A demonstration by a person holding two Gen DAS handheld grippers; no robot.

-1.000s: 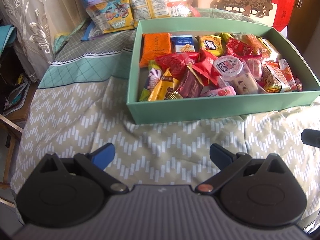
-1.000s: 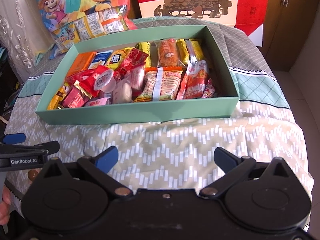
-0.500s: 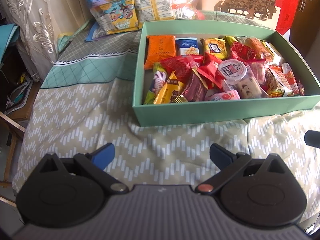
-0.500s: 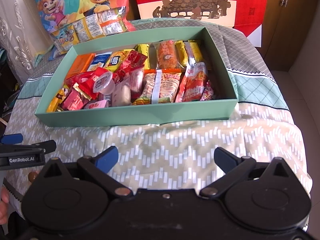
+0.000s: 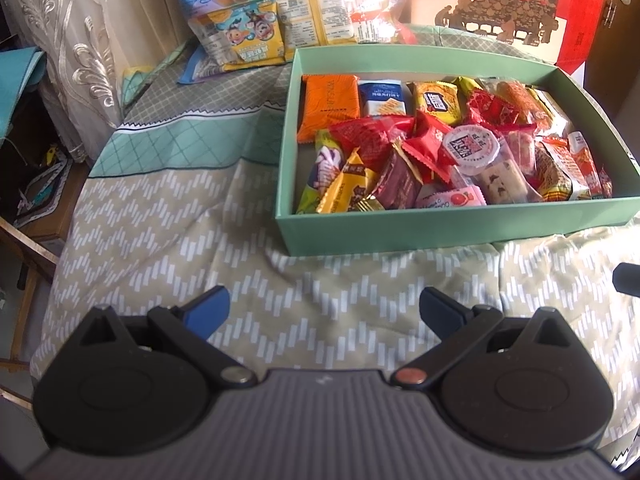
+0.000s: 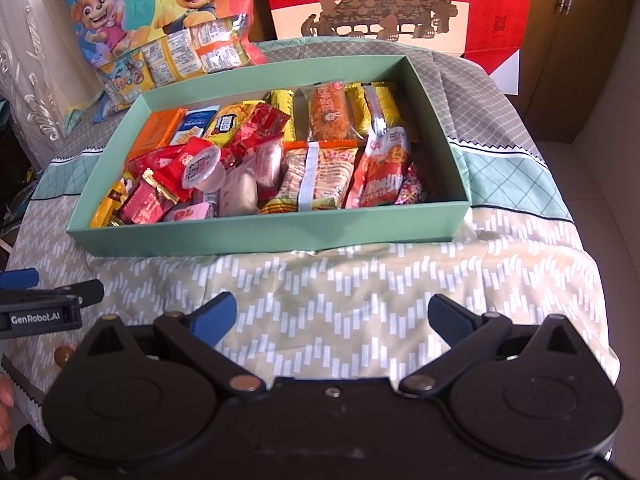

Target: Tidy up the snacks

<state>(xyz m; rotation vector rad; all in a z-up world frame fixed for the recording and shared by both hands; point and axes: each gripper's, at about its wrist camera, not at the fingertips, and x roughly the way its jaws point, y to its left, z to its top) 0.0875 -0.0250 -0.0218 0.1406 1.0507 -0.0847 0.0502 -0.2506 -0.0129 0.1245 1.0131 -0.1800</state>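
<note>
A mint-green open box (image 5: 440, 232) (image 6: 264, 240) full of wrapped snacks stands on the cloth-covered table. An orange packet (image 5: 330, 104) lies in its far left corner; a round jelly cup (image 5: 472, 148) (image 6: 200, 164) lies on top near the middle. More snack packs (image 5: 280, 28) (image 6: 180, 56) lie loose behind the box. My left gripper (image 5: 324, 308) is open and empty, in front of the box's left end. My right gripper (image 6: 332, 316) is open and empty, in front of the box's middle. The left gripper's side shows in the right wrist view (image 6: 44, 308).
A cartoon bag (image 6: 152, 4) and a red carton (image 6: 400, 0) stand behind the box. A curtain (image 5: 76, 48) hangs at the left. A brown cabinet (image 6: 580, 40) stands at the right. The table edge drops off at left and right.
The left gripper has shifted left, so the box sits further right in its view. The right gripper has barely moved. Both stay open.
</note>
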